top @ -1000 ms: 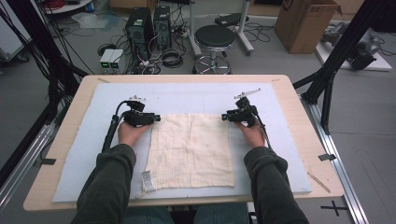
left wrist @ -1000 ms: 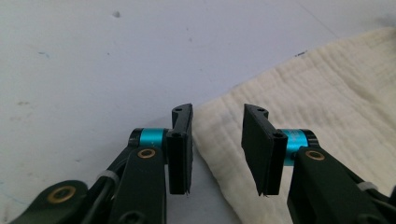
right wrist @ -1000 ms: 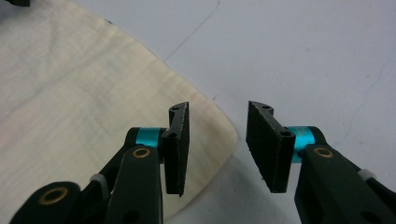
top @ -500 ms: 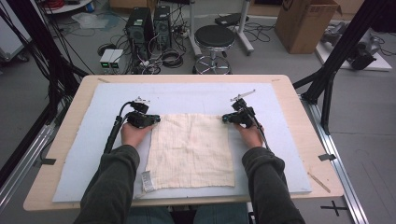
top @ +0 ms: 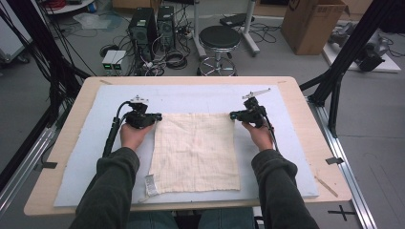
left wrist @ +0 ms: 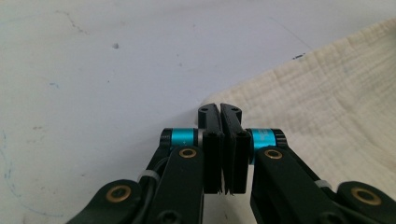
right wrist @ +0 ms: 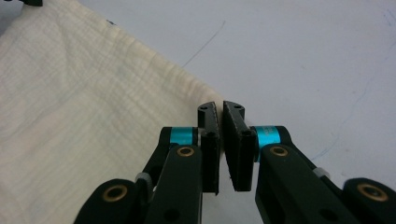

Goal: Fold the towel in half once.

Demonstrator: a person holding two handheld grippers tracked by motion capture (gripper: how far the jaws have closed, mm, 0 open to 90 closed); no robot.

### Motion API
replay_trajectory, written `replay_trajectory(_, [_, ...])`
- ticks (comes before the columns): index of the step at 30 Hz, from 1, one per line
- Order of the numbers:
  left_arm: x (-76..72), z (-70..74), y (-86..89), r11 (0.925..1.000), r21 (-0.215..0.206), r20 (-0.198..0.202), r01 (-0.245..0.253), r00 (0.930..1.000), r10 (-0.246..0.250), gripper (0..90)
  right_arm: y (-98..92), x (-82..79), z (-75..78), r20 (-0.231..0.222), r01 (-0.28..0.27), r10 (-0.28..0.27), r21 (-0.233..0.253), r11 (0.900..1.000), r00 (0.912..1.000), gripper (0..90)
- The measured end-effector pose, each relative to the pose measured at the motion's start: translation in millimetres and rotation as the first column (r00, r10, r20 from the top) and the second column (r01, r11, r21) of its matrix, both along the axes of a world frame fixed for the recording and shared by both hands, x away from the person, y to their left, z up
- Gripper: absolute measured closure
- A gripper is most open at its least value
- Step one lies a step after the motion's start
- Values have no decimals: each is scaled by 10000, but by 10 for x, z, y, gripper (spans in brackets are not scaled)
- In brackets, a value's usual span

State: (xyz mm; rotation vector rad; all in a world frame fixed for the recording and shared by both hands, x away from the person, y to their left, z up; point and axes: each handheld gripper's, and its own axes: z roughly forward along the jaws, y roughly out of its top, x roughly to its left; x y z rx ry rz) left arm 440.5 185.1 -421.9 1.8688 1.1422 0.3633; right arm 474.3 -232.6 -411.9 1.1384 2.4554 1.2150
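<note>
The high view is evenly and fairly brightly lit from above, with only soft, short shadows under the forearms and a dimmer floor beyond the counter (top: 305, 157); the picture is a little soft and grainy. In both gripper views the pale mat (left wrist: 93, 70) looks flat and nearly washed out, without hard glare. There the nearest black linkage at the bottom edge is slightly blurred, while the cloth (right wrist: 70, 116) weave stays readable.

One cloth (top: 196, 152) lies on one pale mat (top: 86, 157), on one desk (top: 305, 114). Two claws: the left claw (top: 157, 116) and the right claw (top: 232, 115). Behind stand one stool (top: 219, 37) and one box (top: 310, 24).
</note>
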Motion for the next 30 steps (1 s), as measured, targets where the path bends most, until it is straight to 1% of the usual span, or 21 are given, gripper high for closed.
replay_trajectory(1, [-11, 18, 3, 10000, 28, 14, 94, 10000, -95, 872, -11, -9, 20, 80, -47, 46, 92, 9999, 10000, 851])
replay_trajectory(2, [-31, 41, -7, 9999, -35, 119, 169, 9998, -168, 871, -23, -24, 44, 90, -20, 17, 347, 9994, 10000, 851])
replay_trajectory(3, [-44, 58, -9, 9997, -5, 187, 260, 9995, -259, 871, -39, -42, 73, 106, -69, 61, 754, 9971, 9999, 851])
replay_trajectory(4, [-61, 78, -16, 9995, -45, 278, 302, 9992, -301, 871, -41, -51, 86, 176, -111, 95, 918, 9957, 9998, 852])
replay_trajectory(5, [-80, 101, -18, 9993, -43, 328, 371, 9988, -369, 871, -34, -70, 106, 172, -174, 158, 949, 9953, 9997, 851])
replay_trajectory(6, [-98, 123, -14, 9991, -18, 405, 421, 9983, -420, 871, -24, -83, 121, 263, -271, 250, 859, 9959, 9993, 852])
replay_trajectory(7, [-117, 142, -12, 9990, -92, 482, 433, 9979, -428, 871, -17, -97, 134, 279, -342, 320, 822, 9960, 9991, 852])
replay_trajectory(9, [-153, 170, 3, 9989, -20, 576, 472, 9972, -470, 872, -25, -114, 154, 361, -375, 344, 886, 9954, 9988, 851])
replay_trajectory(11, [-185, 182, 23, 9988, 32, 637, 490, 9968, -491, 871, -29, -136, 173, 351, -450, 419, 933, 9946, 9985, 851])
replay_trajectory(12, [-209, 184, 32, 9989, 52, 684, 459, 9966, -461, 871, -23, -147, 181, 296, -417, 392, 878, 9953, 9988, 852])
replay_trajectory(13, [-219, 187, 45, 9987, 86, 692, 503, 9963, -508, 871, -20, -156, 187, 340, -450, 423, 813, 9957, 9985, 852])
replay_trajectory(16, [-264, 194, 64, 9987, 70, 746, 504, 9959, -508, 872, -21, -168, 195, 330, -511, 486, 799, 9955, 9983, 852])
replay_trajectory(17, [-276, 196, 63, 9987, 37, 794, 500, 9956, -502, 872, -18, -177, 198, 255, -478, 459, 780, 9958, 9986, 852])
replay_trajectory(20, [-316, 210, 66, 9979, 125, 848, 634, 9943, -642, 872, -5, -190, 197, 208, -545, 533, 618, 9966, 9984, 852])
replay_trajectory(21, [-326, 213, 67, 9976, 207, 855, 666, 9940, -682, 871, -1, -196, 198, 211, -605, 594, 595, 9964, 9980, 851])
replay_trajectory(22, [-340, 212, 63, 9976, 190, 906, 670, 9935, -684, 872, 3, -201, 198, 226, -577, 564, 609, 9965, 9982, 852])
replay_trajectory(24, [-357, 214, 60, 9970, 181, 872, 746, 9933, -759, 872, -1, -215, 199, 206, -560, 548, 627, 9965, 9983, 852])
replay_trajectory(26, [-376, 221, 61, 9962, 263, 911, 828, 9922, -848, 872, -7, -232, 189, 206, -552, 539, 676, 9962, 9983, 852])
replay_trajectory(28, [-393, 226, 72, 9962, 227, 932, 844, 9919, -862, 872, -21, -246, 174, 263, -610, 593, 669, 9959, 9979, 852])
replay_trajectory(29, [-404, 223, 81, 9965, 150, 933, 818, 9922, -828, 872, -27, -259, 170, 190, -627, 615, 712, 9955, 9979, 852])
replay_trajectory(30, [-412, 223, 93, 9963, 163, 883, 841, 9924, -852, 872, -30, -272, 169, 165, -632, 621, 758, 9951, 9979, 852])
